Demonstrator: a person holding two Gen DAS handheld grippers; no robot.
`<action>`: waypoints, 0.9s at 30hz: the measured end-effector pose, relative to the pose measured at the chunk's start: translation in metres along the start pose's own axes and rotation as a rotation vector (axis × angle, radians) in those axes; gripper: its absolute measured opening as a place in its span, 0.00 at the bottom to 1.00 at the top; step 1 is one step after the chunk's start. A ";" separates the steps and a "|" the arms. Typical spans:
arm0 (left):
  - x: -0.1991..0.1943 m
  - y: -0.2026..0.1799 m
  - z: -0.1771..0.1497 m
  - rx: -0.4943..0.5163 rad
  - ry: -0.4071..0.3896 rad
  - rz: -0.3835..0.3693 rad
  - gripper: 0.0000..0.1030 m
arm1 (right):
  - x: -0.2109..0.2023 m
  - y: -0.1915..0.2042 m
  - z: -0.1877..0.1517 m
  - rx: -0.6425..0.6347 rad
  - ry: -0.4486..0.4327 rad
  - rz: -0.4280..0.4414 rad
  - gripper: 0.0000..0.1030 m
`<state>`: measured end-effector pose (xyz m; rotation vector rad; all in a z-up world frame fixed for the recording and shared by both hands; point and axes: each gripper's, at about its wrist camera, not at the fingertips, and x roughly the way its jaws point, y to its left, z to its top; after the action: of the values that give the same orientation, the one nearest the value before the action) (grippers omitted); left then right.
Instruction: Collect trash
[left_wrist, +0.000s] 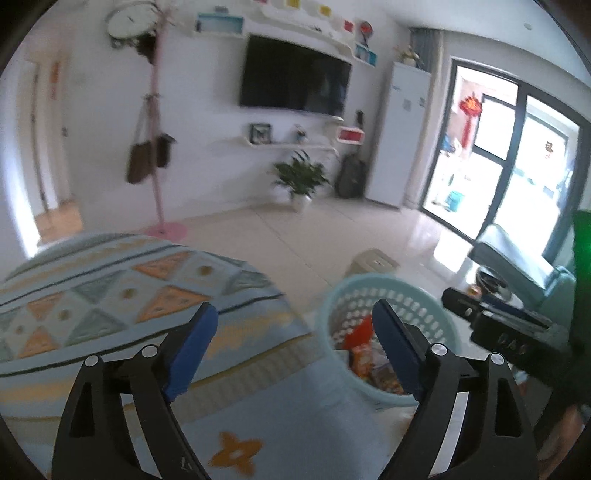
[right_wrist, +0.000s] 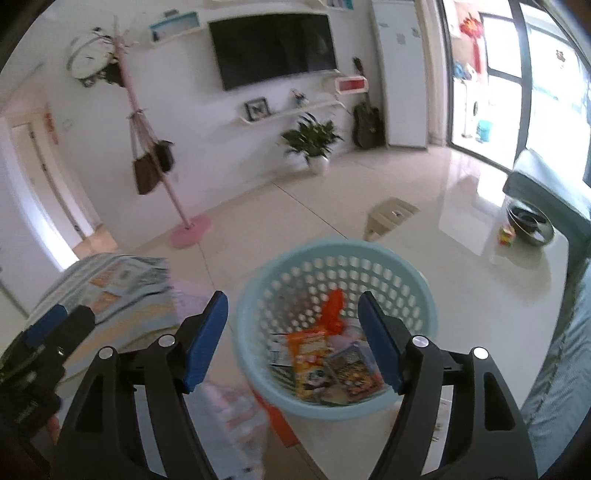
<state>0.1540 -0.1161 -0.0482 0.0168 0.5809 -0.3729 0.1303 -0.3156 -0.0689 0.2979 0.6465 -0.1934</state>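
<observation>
A light blue perforated basket (right_wrist: 258, 295) stands on the floor with orange snack wrappers (right_wrist: 308, 347) and other packets inside. My right gripper (right_wrist: 291, 332) hangs open just above and in front of it, nothing between its blue pads. In the left wrist view the same basket (left_wrist: 327, 306) sits to the right, wrappers (left_wrist: 360, 354) showing inside. My left gripper (left_wrist: 295, 343) is wide open and empty, over the patterned blanket (left_wrist: 110, 288) beside the basket. The right gripper's body (left_wrist: 506, 325) shows at the right edge there; the left gripper's body (right_wrist: 44, 343) shows at the left of the right wrist view.
A glossy tiled floor (right_wrist: 295, 210) stretches ahead with a beige stool (right_wrist: 391, 214), a pink coat stand (right_wrist: 188, 229) and a potted plant (right_wrist: 314, 144). A white table (right_wrist: 517, 266) with a dark bowl (right_wrist: 528, 221) lies to the right, next to a teal sofa (right_wrist: 546, 184).
</observation>
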 end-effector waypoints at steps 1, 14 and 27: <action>-0.005 0.002 -0.002 0.003 -0.013 0.018 0.83 | -0.005 0.008 -0.002 -0.016 -0.014 0.012 0.67; -0.072 0.053 -0.039 -0.057 -0.142 0.249 0.86 | -0.057 0.094 -0.036 -0.177 -0.215 0.047 0.67; -0.085 0.066 -0.049 -0.114 -0.198 0.325 0.87 | -0.059 0.094 -0.054 -0.182 -0.280 -0.016 0.67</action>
<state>0.0851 -0.0199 -0.0492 -0.0347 0.3932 -0.0243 0.0793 -0.2044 -0.0539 0.0870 0.3858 -0.1862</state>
